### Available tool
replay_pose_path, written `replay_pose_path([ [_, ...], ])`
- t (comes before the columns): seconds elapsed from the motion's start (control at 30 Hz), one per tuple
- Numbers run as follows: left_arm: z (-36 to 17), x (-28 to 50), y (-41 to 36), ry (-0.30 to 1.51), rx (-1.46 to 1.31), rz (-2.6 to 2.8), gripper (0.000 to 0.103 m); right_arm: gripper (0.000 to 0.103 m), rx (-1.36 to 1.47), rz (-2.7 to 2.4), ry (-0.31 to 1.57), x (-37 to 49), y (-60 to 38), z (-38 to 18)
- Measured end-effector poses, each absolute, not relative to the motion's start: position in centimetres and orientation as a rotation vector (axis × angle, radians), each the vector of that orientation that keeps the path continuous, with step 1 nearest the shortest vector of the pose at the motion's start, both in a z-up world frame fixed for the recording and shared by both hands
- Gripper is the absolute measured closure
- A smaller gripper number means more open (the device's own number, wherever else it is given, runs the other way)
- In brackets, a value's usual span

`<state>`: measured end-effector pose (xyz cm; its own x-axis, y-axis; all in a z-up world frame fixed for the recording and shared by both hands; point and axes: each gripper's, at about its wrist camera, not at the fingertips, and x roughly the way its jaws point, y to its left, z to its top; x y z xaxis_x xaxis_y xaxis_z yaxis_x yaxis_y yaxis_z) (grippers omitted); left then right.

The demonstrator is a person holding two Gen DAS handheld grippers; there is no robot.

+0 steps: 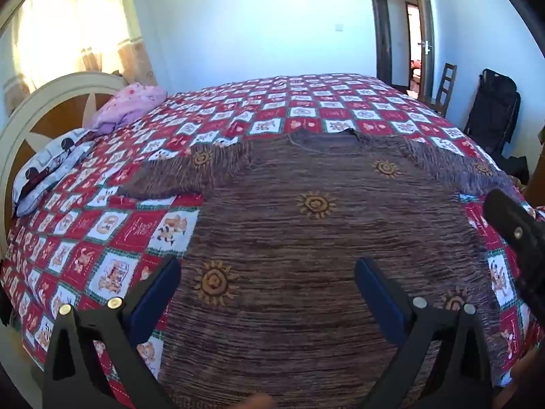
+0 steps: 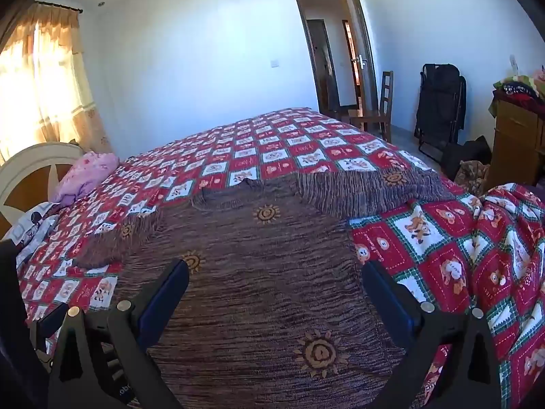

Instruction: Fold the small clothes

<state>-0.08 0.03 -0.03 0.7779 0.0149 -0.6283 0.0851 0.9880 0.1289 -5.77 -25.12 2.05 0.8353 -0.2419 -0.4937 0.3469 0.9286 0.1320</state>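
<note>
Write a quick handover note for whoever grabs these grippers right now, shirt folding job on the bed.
Left hand-held gripper: open, empty, over the shirt's lower left part.
Right hand-held gripper: open, empty, over the lower right part.
Brown sun-print shirt: spread flat on the red checked bedspread, collar at the far end, both sleeves out to the sides.
Done: shirt laid out.
Left: every fold; probably start by bringing a sleeve in.

shirt (image 1: 306,238) flat on bed (image 1: 136,225), pillows (image 1: 51,170) left
</note>
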Motion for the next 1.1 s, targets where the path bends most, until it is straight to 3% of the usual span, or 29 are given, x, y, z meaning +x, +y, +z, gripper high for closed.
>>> replay_pose_path([
  [0.17, -1.4, 0.7, 0.6, 0.755, 0.092, -0.073, 0.000, 0.001, 0.217, -0.301, 0.505, -5.0, -24.7, 2.4],
  [1.1, -2.0, 0.3, 0.7, 0.746, 0.145, -0.048, 0.000, 0.001, 0.193, -0.312, 0.518, -5.2, -24.2, 1.0],
])
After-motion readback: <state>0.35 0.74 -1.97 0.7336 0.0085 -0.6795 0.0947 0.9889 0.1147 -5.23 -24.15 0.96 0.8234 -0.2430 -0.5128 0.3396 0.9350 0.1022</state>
